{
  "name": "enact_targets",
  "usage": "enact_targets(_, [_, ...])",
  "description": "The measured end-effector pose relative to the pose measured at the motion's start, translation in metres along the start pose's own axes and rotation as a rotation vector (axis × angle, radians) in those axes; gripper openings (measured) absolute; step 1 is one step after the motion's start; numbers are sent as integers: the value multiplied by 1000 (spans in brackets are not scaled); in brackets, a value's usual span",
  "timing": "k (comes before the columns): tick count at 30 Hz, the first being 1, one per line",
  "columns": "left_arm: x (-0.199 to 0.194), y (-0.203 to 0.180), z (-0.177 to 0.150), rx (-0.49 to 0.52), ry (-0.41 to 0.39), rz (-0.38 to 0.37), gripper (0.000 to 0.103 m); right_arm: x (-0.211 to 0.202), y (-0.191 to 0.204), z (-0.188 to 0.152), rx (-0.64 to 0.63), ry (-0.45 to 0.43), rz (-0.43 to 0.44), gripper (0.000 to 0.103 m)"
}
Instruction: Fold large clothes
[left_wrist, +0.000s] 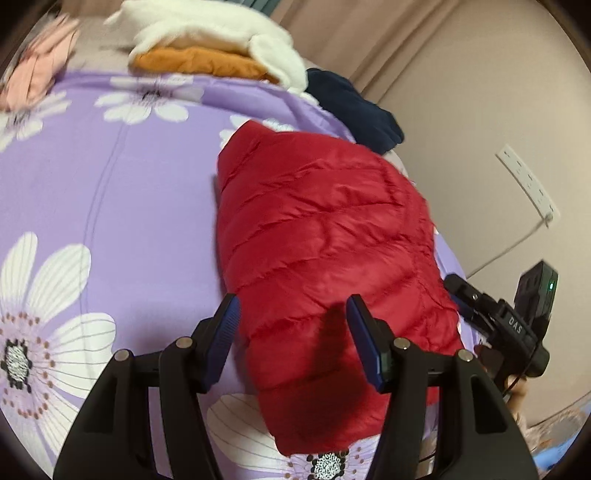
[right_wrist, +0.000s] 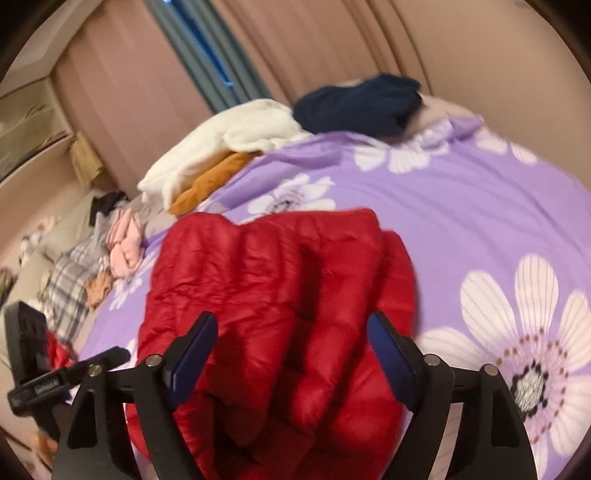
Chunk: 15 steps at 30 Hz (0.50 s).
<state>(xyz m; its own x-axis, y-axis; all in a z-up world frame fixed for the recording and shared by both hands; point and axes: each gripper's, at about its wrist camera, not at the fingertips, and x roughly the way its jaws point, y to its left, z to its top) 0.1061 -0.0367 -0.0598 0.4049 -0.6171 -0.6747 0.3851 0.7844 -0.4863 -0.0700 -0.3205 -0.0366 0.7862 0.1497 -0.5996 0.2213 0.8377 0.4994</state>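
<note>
Left gripper (left_wrist: 291, 334) seen with jaws apart over near end of red puffer jacket (left_wrist: 325, 236), nothing clamped. Right gripper (right_wrist: 291, 354) same deal, jaws spread wide above jacket, pads not pressing. Largest first: bed covered by purple floral sheet (left_wrist: 147, 206). Jacket laid folded on sheet, near bed edge. White fleece (left_wrist: 221, 29) piled over orange garment (left_wrist: 199, 62) at far end, navy garment (left_wrist: 354, 107) beside. Pink clothes (left_wrist: 33, 70) bunched at far corner.

Red jacket (left_wrist: 325, 266) on floral bedsheet (left_wrist: 110, 206)
</note>
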Motion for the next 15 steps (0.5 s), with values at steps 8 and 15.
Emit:
enact_targets(8, [15,6,3,-65,34,-33,62,8,-18,-5,74,47,-30,90])
enact_targets(15, [22,10,6,-76,47,-35,67,16,-30,-9,130,91,-33,94])
